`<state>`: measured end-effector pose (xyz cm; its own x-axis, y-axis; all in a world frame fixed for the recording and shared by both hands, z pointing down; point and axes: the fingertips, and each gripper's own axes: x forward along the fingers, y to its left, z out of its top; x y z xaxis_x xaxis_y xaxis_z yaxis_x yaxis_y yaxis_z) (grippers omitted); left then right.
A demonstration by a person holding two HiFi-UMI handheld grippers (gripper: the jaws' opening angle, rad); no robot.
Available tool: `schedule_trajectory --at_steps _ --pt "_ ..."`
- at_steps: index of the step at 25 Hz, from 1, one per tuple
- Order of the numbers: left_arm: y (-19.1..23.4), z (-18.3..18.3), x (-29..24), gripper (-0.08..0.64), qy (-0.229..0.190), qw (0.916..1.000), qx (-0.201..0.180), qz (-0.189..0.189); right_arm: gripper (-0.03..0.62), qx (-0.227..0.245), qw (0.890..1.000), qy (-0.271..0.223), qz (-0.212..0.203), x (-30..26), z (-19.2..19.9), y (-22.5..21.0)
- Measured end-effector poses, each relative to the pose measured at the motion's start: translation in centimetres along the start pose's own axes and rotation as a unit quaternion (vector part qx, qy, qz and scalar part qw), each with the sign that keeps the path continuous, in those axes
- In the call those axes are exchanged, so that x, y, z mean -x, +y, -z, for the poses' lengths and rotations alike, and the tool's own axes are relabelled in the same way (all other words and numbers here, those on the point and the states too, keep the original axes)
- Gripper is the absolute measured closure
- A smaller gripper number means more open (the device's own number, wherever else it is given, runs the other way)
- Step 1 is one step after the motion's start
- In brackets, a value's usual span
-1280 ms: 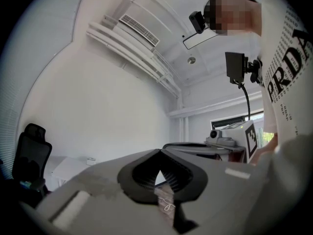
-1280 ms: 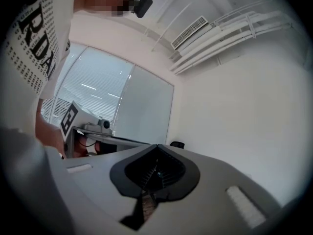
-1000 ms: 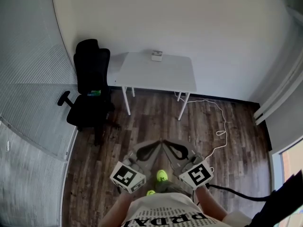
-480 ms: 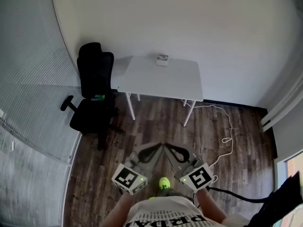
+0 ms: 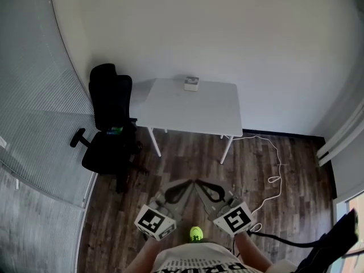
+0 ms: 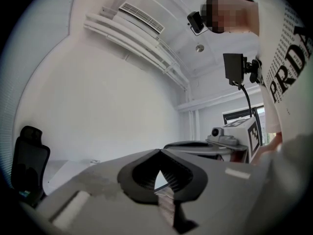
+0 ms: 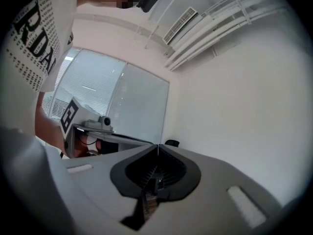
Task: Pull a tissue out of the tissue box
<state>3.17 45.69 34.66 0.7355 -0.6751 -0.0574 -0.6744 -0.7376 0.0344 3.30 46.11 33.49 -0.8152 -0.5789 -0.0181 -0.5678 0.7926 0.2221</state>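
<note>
Tissue box (image 5: pixel 191 83) at twelve o'clock, on the far edge of the table (image 5: pixel 193 112), well apart from both grippers. Left gripper (image 5: pixel 187 183) and right gripper (image 5: pixel 201 183), jaws pressed together and empty, are held near the body, presumably for the approach.

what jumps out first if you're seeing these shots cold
A white table stands alone against the far wall, with the small tissue box at its back edge and a black office chair beside it at the view's left. Near the camera, the left gripper and right gripper hang over the wood floor, far from the box, tongs shut on nothing.
</note>
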Motion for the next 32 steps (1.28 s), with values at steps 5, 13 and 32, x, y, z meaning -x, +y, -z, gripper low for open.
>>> schedule_trajectory --at_steps 5,13,32 --pt "0.9 -0.9 -3.7 0.569 0.003 0.9997 -0.024 -0.01 0.592 -0.011 1.0 -0.002 -0.004 -0.2 0.5 -3.5" --pt "1.8 -0.6 -7.1 0.569 -0.006 0.9997 -0.01 -0.023 0.592 -0.007 1.0 0.002 -0.013 -0.4 1.7 -6.8" --pt "12.5 -0.4 -11.5 0.569 -0.02 0.9997 -0.004 -0.011 0.594 -0.013 1.0 0.013 -0.004 -9.8 3.7 -13.1"
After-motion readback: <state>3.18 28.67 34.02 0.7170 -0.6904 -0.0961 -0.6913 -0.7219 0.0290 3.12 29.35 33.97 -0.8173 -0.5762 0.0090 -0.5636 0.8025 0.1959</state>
